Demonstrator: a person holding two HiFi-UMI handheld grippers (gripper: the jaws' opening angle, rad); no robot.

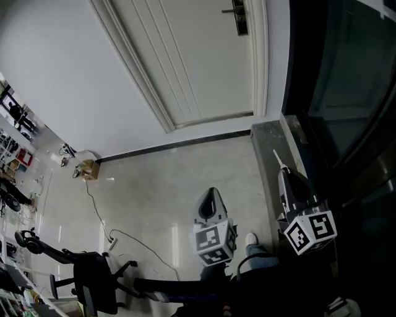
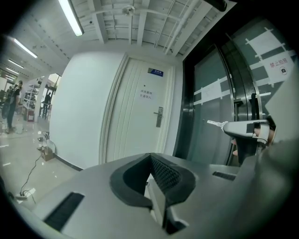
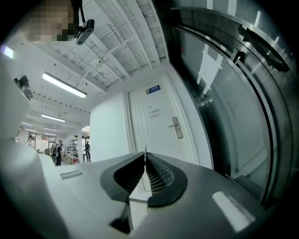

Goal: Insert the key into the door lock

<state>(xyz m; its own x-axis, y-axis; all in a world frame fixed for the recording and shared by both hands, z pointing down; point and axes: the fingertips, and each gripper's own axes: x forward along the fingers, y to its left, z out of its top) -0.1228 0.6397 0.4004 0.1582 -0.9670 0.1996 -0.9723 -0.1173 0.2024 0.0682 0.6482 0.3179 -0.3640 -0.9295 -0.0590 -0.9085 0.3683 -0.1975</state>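
Observation:
The white door [image 1: 198,62] stands shut ahead, and its metal handle and lock plate [image 1: 239,18] show at the top of the head view. My right gripper [image 1: 283,171] is shut on a small silver key [image 1: 278,158] whose blade points forward, still well short of the door. From the left gripper view, the key [image 2: 215,123] juts from the right gripper [image 2: 230,126], with the lock plate [image 2: 159,116] far behind. Only the thin key tip [image 3: 145,150] shows in the right gripper view, left of the lock plate [image 3: 176,127]. My left gripper [image 1: 212,191] is shut with nothing in it.
A dark glass wall [image 1: 346,80] with a grey stone sill [image 1: 272,142] runs along the right. A cardboard box [image 1: 90,168] and a cable [image 1: 99,213] lie on the tiled floor to the left. A black office chair [image 1: 86,275] stands at the bottom left. People stand far off [image 3: 58,151].

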